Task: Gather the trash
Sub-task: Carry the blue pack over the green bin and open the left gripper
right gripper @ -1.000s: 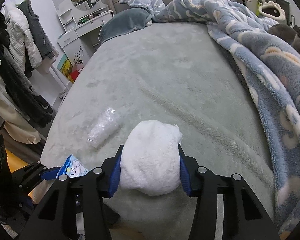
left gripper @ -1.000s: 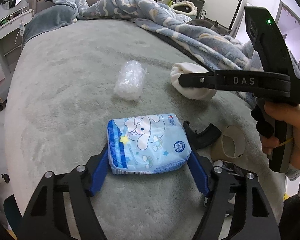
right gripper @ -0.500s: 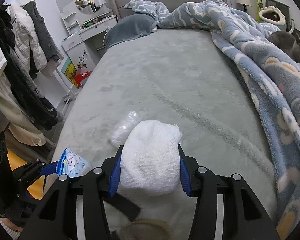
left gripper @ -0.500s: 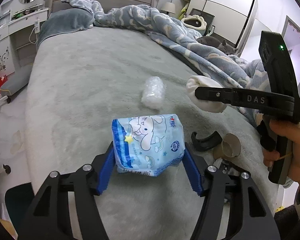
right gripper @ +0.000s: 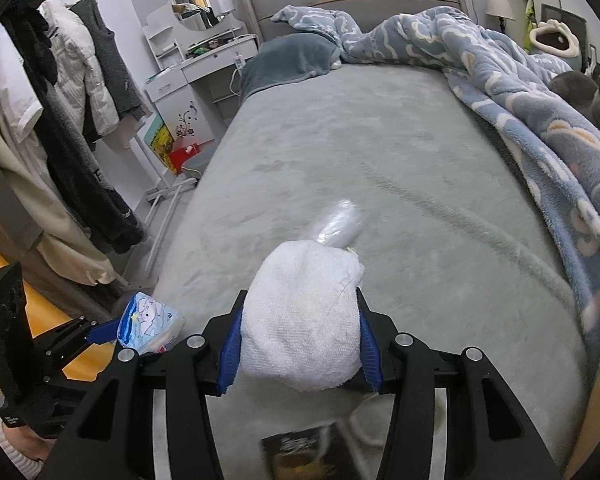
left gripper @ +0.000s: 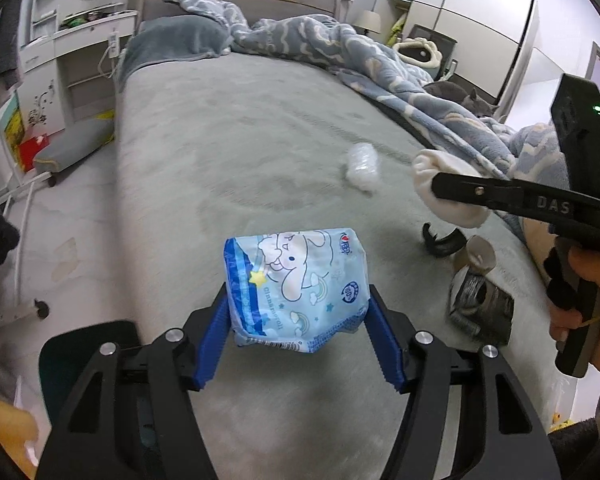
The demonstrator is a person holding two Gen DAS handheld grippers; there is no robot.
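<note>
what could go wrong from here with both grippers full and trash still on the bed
1. The left gripper pinches only the lower part of the blue tissue pack; most of it sticks out beyond the pads and the soft pack could slip free.
2. Both grippers are occupied, the right gripper by the white towel roll, so the clear plastic wrap, cardboard tube and dark wrapper cannot be picked up yet.

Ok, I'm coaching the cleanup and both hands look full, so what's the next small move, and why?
Probably carry both loads off to wherever trash goes. The left tool is shut on the tissue pack, the right tool on the white cloth; neither can take the plastic wrap lying on the bed.
</note>
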